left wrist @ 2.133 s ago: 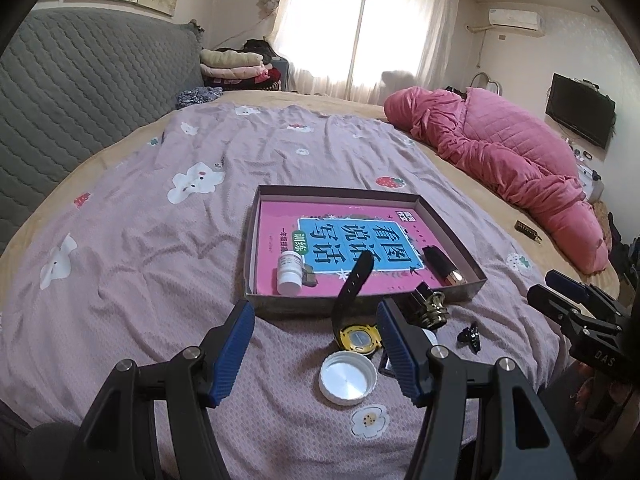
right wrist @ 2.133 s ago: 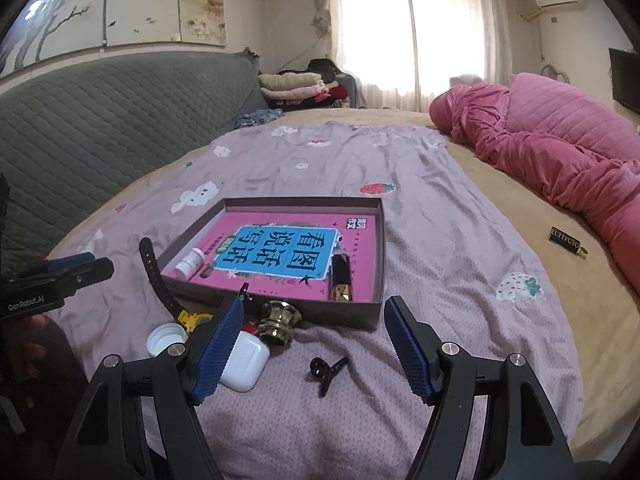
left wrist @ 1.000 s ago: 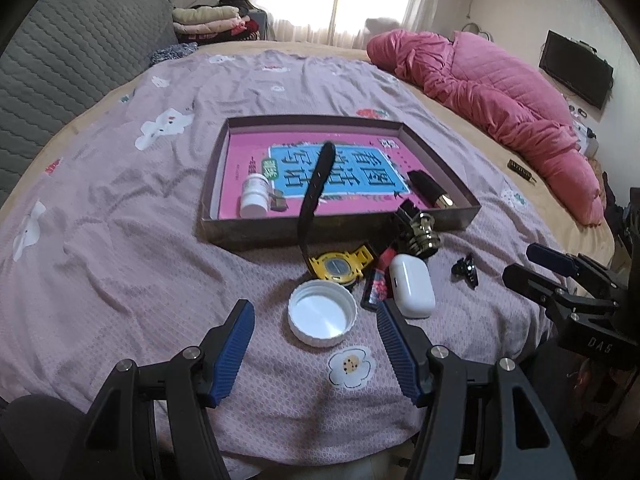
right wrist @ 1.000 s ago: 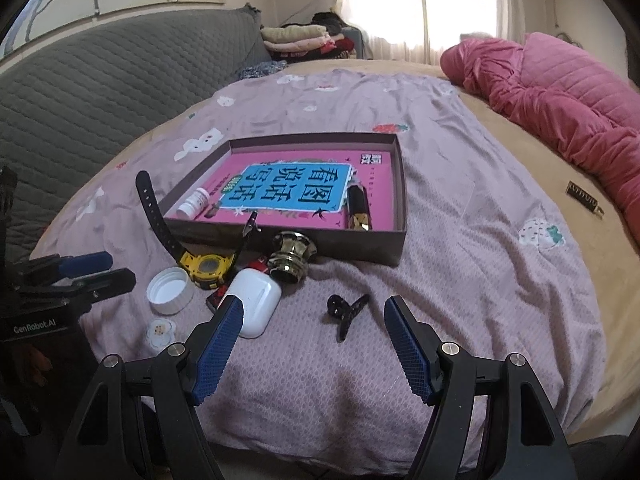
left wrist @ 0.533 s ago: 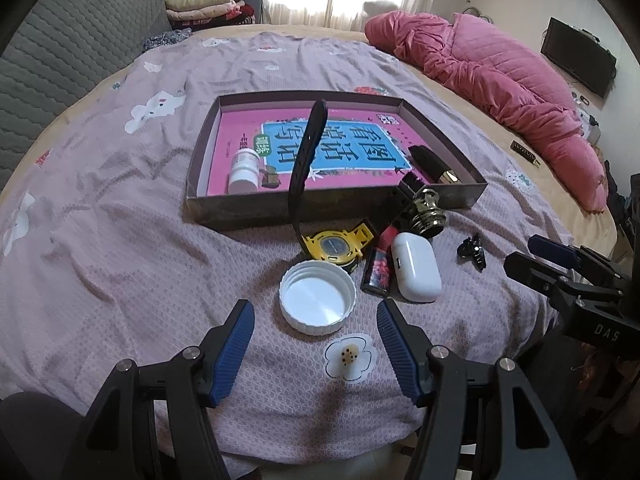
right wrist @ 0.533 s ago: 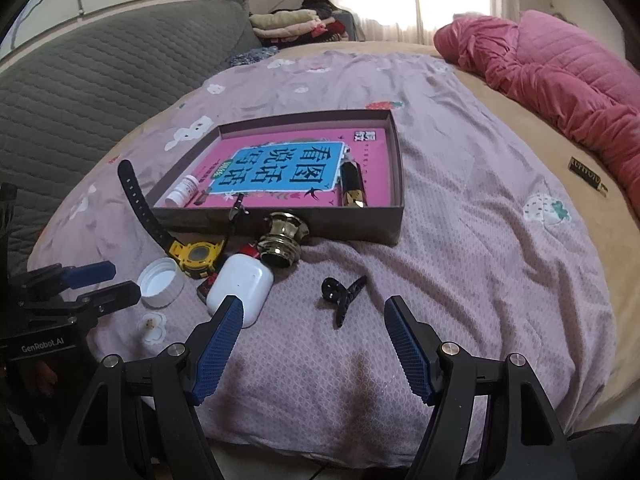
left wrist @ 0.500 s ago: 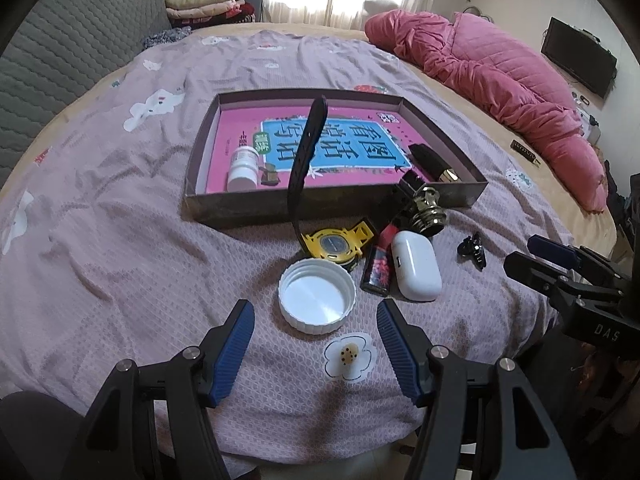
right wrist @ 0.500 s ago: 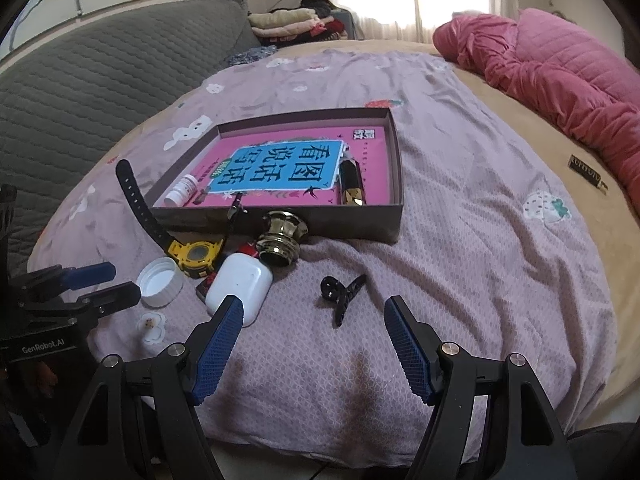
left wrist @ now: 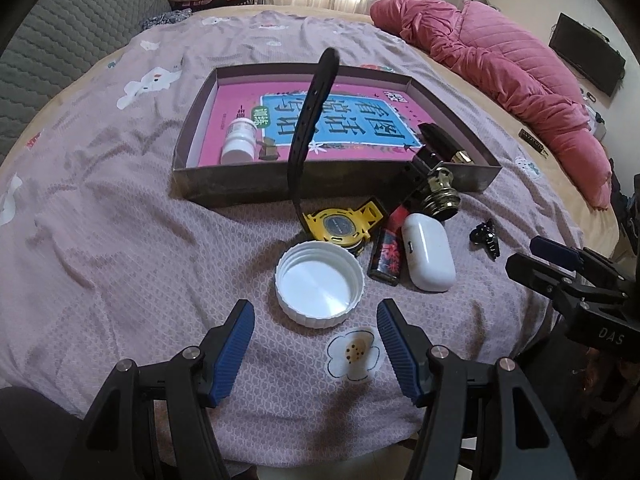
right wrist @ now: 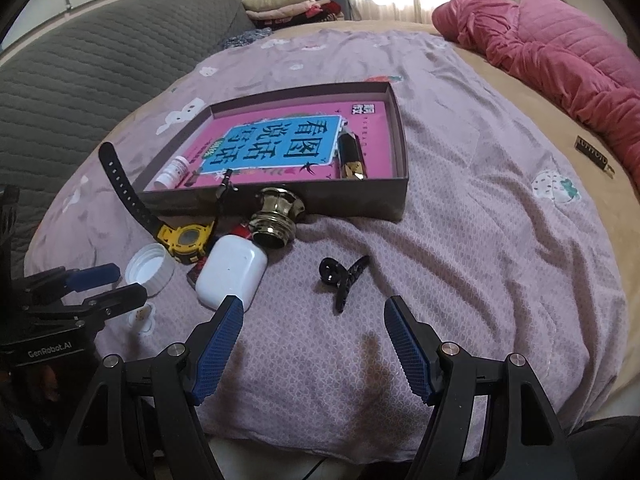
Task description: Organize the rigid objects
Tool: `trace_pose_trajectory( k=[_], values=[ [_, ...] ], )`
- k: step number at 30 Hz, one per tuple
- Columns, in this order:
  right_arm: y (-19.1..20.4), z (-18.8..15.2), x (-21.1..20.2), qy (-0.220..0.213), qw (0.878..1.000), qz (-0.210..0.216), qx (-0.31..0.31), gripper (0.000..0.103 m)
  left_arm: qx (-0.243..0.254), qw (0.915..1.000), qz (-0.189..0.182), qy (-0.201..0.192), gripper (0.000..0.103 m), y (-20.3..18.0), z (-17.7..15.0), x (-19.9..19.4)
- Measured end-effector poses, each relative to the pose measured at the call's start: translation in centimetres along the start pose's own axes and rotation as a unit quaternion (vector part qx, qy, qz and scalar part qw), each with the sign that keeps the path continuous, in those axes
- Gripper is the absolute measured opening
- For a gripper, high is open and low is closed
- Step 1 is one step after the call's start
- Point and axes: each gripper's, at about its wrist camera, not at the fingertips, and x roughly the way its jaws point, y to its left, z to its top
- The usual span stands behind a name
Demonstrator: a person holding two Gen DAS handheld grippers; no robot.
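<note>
Jaws of both grippers gape empty, left gripper (left wrist: 314, 330) above the cap (left wrist: 319, 283), right gripper (right wrist: 313, 325) near the clip (right wrist: 342, 275).

Left wrist view: you look steeply down along the left gripper (left wrist: 316, 338) at the bed's near edge, close over the white cap (left wrist: 319, 283), facing the shallow box (left wrist: 240, 190) beyond.
Right wrist view: you look steeply down along the right gripper (right wrist: 313, 342), close behind the black hair clip (right wrist: 343, 276), facing the same box (right wrist: 360, 200) from further right.
Shared ground: both views take in the box, the yellow watch (left wrist: 340, 226), the white earbud case (right wrist: 232, 272) and the cap.
Cross-sight: each view catches the other gripper at its edge.
</note>
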Motion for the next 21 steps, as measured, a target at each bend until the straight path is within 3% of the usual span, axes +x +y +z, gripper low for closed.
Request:
trace_pose_trajectory(
  k=[15,19,21],
  values=[
    [-0.6,0.1,1.4,0.016,1.000,-0.007,0.017,0.074,-0.008,0.9999,-0.005,0.009,0.063,0.1,0.5,1.5],
    [-0.4,0.1,2.2,0.022,1.000,-0.014,0.011,0.062,-0.009,0.9999,-0.006,0.009,0.063,0.1,0.5,1.7],
    [-0.3,0.2,2.6,0.025,1.000,-0.016,0.009,0.061,-0.009,0.9999,-0.007,0.009,0.063,0.2,0.6,1.7]
  ],
)
